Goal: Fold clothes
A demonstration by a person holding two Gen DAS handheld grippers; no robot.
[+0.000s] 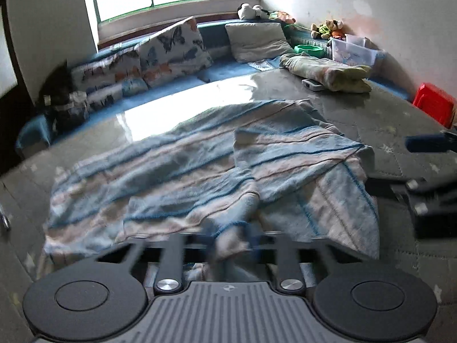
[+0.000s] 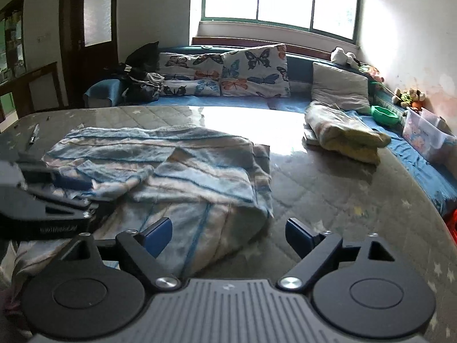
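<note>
A blue, white and beige striped garment [image 1: 200, 165] lies partly folded on the grey quilted mattress [image 1: 371, 120]. My left gripper [image 1: 230, 237] is shut on a bunched fold of the striped garment at its near edge. In the right wrist view the striped garment [image 2: 182, 177] lies ahead and to the left. My right gripper [image 2: 228, 237] is open and empty, over the garment's near right corner. The left gripper [image 2: 65, 184] shows at the left of that view, pinching the cloth.
A folded yellow-green blanket [image 2: 342, 133] lies at the far right of the mattress. Butterfly pillows [image 2: 228, 71] and a grey pillow [image 2: 340, 88] line the far bench. A clear storage box [image 2: 425, 134], green bowl [image 2: 384, 114] and red stool [image 1: 434, 103] stand on the right. A pen [image 2: 32, 137] lies far left.
</note>
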